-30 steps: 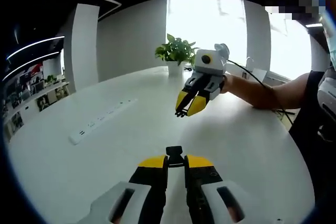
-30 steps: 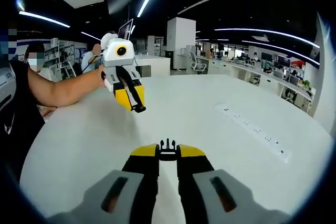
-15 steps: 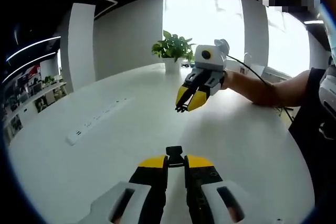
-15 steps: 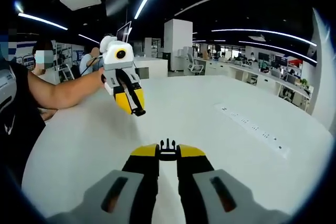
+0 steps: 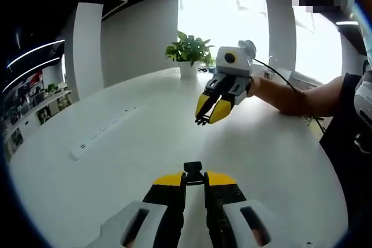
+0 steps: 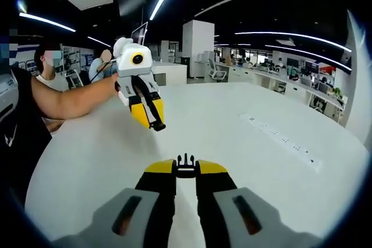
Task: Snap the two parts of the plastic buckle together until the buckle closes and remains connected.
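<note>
The white worktop [image 5: 116, 161] lies below, both tools raised above it, presumably so the halves can meet in free air. The left hand-held gripper [image 5: 194, 173] is clamped on the socket half [image 5: 193, 167] of the buckle. The right hand-held gripper [image 6: 185, 165] pinches the pronged half [image 6: 185, 159]; the two halves sit well apart, facing each other for alignment.

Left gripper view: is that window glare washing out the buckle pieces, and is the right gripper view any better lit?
Left gripper view: the window is blown out, yet the socket piece stays sharp; right gripper view: even ceiling light, the pronged piece crisp.
</note>
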{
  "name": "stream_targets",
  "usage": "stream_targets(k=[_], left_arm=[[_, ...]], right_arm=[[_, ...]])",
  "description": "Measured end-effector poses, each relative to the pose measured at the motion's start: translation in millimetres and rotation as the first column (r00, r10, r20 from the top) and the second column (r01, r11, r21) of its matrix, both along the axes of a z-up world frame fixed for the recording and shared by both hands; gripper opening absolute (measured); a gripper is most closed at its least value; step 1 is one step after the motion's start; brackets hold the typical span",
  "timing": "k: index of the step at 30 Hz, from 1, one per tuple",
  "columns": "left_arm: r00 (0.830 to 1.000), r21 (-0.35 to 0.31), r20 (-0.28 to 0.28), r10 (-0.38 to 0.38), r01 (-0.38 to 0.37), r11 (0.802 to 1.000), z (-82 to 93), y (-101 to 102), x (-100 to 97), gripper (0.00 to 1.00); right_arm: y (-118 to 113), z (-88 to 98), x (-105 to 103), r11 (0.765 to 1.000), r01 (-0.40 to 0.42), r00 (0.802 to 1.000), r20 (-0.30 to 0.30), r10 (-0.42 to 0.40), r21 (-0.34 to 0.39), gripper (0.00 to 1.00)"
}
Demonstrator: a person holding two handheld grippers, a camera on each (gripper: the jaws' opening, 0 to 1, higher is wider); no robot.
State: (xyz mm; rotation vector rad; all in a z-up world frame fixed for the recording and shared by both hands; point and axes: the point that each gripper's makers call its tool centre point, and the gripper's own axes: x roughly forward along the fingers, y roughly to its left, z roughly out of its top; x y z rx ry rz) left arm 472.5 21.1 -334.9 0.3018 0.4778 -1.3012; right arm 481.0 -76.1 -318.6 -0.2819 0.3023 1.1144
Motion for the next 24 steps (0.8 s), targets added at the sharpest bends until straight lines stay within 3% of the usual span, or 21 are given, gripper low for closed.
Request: stream_targets(k=[24], left_arm=[[1.000,0.008,0.006,-0.003,0.003,1.000,0.4,-0.6,-9.3,0.10]], right_arm=[[3.3,-4.7,-16.9,1.000,-0.007,1.000,-0.007,0.007,-0.006,0.12]])
